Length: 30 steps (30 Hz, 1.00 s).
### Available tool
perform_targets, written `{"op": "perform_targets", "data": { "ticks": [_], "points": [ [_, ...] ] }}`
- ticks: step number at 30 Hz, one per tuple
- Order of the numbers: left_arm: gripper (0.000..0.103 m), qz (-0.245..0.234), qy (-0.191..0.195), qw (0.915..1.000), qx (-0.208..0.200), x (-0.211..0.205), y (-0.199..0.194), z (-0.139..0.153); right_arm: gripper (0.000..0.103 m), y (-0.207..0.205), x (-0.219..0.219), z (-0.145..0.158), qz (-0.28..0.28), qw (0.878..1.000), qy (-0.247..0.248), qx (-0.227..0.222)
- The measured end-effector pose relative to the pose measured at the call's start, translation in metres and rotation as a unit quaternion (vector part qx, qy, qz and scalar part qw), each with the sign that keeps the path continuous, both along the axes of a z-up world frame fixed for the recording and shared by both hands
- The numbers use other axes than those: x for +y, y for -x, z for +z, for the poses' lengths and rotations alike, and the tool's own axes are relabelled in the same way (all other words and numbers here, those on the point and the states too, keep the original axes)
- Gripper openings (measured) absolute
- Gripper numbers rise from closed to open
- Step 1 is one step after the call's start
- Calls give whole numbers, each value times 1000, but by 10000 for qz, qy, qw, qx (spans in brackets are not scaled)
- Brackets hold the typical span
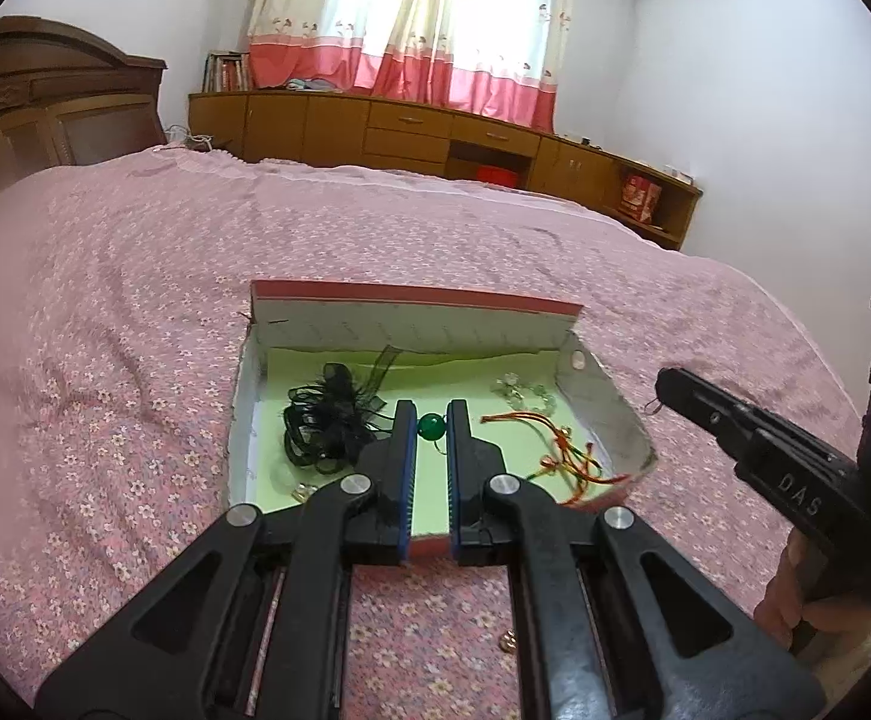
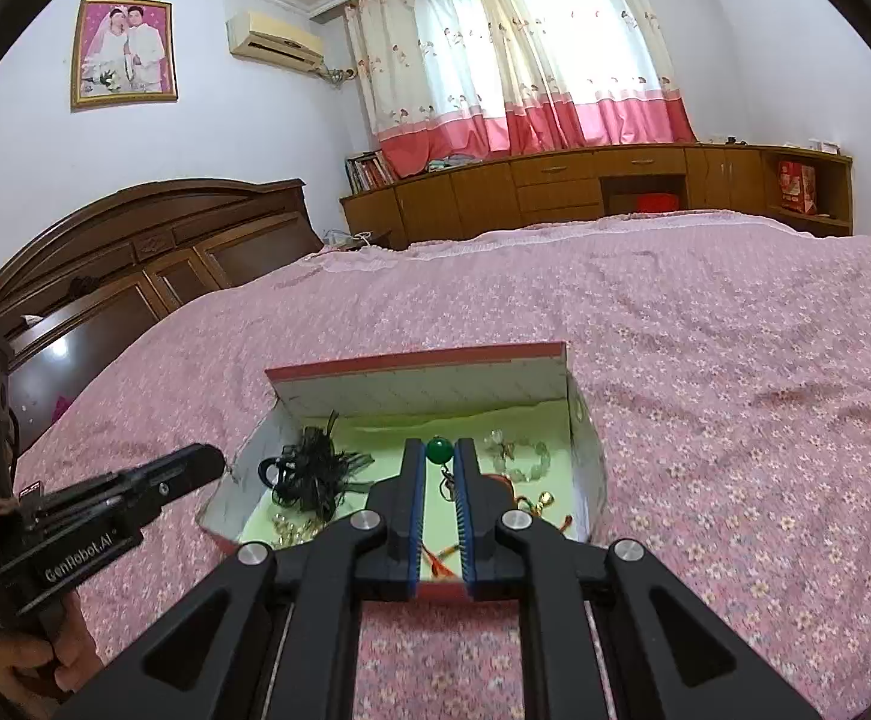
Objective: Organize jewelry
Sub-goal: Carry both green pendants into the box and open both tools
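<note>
A shallow red cardboard box [image 1: 417, 294] with a pale green floor lies open on a bed, and most of the jewelry is already inside it. Judging by that, the sorting is nearly finished. One small gold piece [image 1: 508, 640] is on the bedspread just outside the box's near edge, at about 6 o'clock in the left camera's picture.

To finish well, the nearer hand should come down slowly on that piece and grip it by its solid part, since soft bedding gives way under pressure.

The left gripper [image 1: 432, 414] and right gripper [image 2: 439, 450] both hover above the box with fingers drawn together, nothing caught between them.

In the box, a tangle of black ribbon [image 1: 330, 420] lies at 9 o'clock, red and gold cord [image 1: 561, 450] at 3 o'clock, a clear bead bracelet [image 1: 525, 393] at 2 o'clock, and a green bead [image 1: 432, 426] at the centre.

The bedspread [image 1: 135, 300] is pink with small flowers. Behind are a dark headboard [image 2: 153, 240], low wooden cabinets [image 2: 585, 180], and red-hemmed curtains [image 2: 525, 60].
</note>
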State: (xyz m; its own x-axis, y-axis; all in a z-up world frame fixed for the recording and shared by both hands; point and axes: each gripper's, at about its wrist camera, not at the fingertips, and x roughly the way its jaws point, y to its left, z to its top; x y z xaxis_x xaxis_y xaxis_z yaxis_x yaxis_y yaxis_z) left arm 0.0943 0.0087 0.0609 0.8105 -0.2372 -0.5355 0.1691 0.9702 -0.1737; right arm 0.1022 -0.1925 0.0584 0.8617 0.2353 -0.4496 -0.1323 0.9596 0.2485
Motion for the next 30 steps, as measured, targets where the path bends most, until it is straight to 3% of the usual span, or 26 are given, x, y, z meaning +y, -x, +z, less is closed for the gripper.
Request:
{"op": "perform_targets", "data": {
  "ticks": [9, 23, 30],
  "points": [
    [1, 204, -104, 9997, -58, 9, -18, -14, 11, -27, 6, -11, -46, 10000, 51, 67],
    [1, 493, -149, 9973, 530, 19, -46, -57, 11, -61, 5, -53, -50, 9957, -62, 919],
    [1, 493, -219, 9967, 610, 17, -49, -62, 11, -71, 8, -67, -66, 9929, 75, 1187]
  ]
}}
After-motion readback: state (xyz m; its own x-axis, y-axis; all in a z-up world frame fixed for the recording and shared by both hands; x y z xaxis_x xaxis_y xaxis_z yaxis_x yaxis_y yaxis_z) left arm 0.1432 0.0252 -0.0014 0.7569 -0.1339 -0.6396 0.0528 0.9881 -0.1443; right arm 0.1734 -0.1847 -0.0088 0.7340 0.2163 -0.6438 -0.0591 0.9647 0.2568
